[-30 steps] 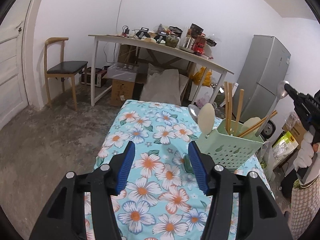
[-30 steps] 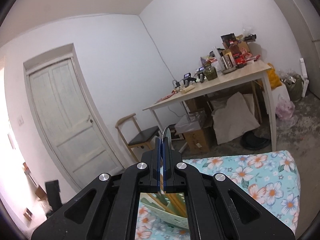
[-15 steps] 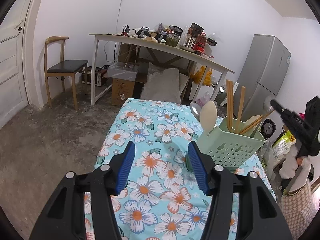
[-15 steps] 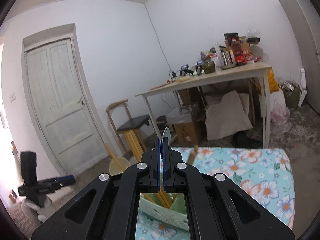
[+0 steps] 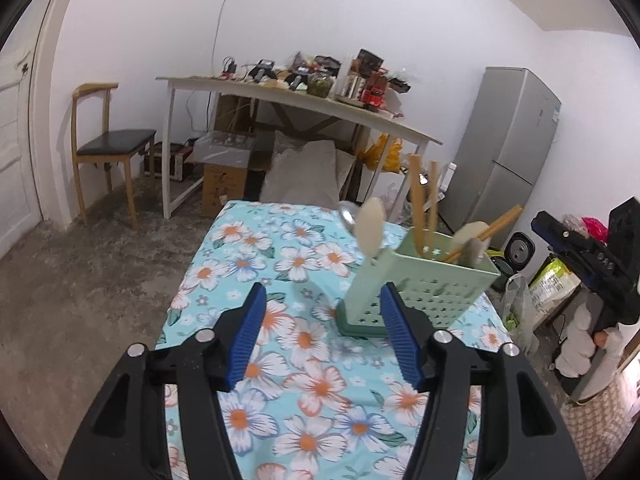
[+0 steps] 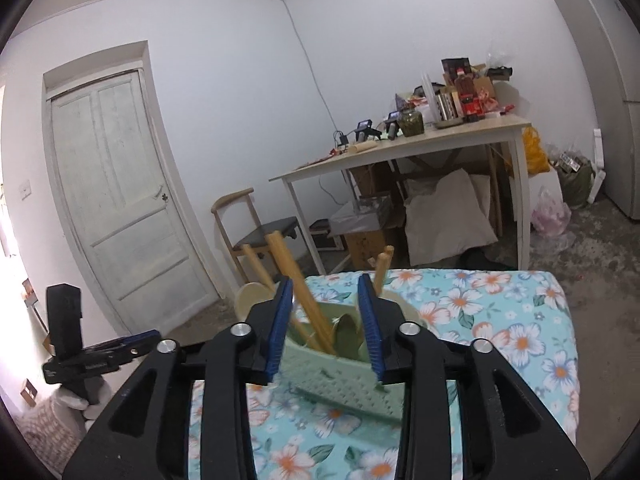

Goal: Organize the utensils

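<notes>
**Now both claws stand open around the green utensil holder**

Nearby, a worktop (image 5: 224,276) covered in a turquoise cloth printed with white and orange flowers runs away from the viewer toward the back wall. A pale green perforated utensil holder (image 5: 416,284) stands on it near the right-hand edge, tilted a little. Wooden chopsticks (image 5: 418,204), a cream wooden spoon (image 5: 370,230) and the bowl of a metal spoon (image 5: 347,216) stick up out of it.

The left claw (image 5: 322,330) hovers above the cloth with its blue pads apart and nothing between them; its jaws have just been opening. Its right pad sits in front of the holder's near corner, though whether it touches cannot be told. Bare cloth lies open to the left of the holder, up to the worktop's left and far edges.

The right claw (image 6: 326,320) reaches in from the other side, seen at the right border of the left view, gripped by a white-gloved hand (image 5: 576,344). Its jaws have just been opening and hold nothing now. From its own camera, the holder's rim and the chopsticks (image 6: 300,284) appear between the pads, untouched.

Beyond the worktop is grey concrete floor (image 5: 80,280), a wooden chair (image 5: 108,148), a cluttered white table (image 5: 304,100) and a grey fridge (image 5: 508,152).
</notes>
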